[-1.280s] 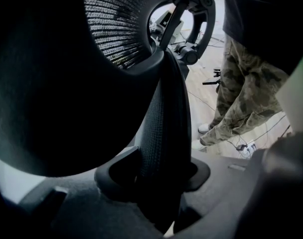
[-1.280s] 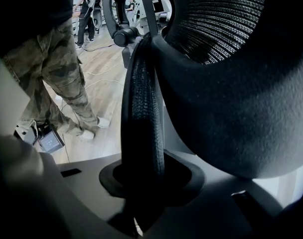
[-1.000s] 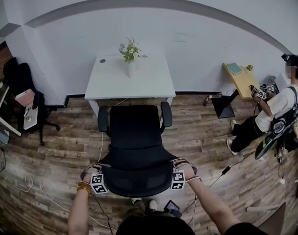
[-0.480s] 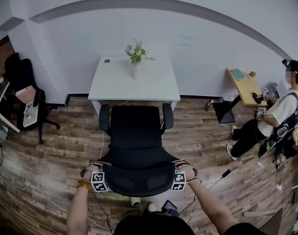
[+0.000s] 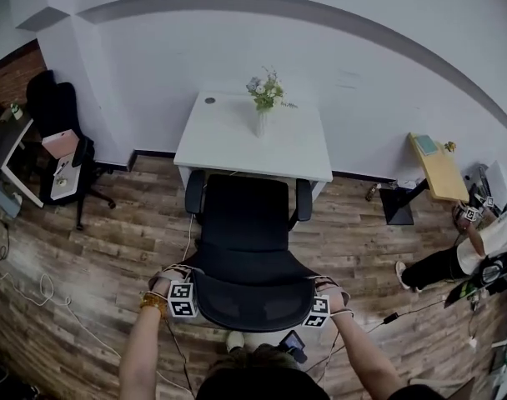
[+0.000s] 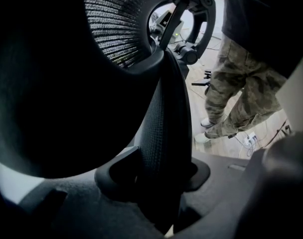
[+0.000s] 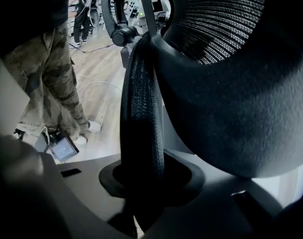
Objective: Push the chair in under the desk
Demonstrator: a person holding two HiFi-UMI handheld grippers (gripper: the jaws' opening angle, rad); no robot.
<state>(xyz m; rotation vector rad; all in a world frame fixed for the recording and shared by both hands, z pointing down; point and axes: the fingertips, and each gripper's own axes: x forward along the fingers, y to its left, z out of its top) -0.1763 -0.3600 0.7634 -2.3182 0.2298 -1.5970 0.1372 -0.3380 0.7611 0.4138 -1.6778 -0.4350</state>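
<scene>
With the left gripper (image 5: 183, 290) and right gripper (image 5: 318, 305) both clamped on the backrest rim (image 6: 164, 118), the chair (image 5: 245, 223) has rolled farther in, its armrests (image 5: 195, 194) now reaching the desk (image 5: 237, 136)'s near edge, the seat mostly still out.

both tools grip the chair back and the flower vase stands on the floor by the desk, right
No: the head view shows the vase on the desk, not the floor. The left tool and right tool do grip the chair back.
</scene>
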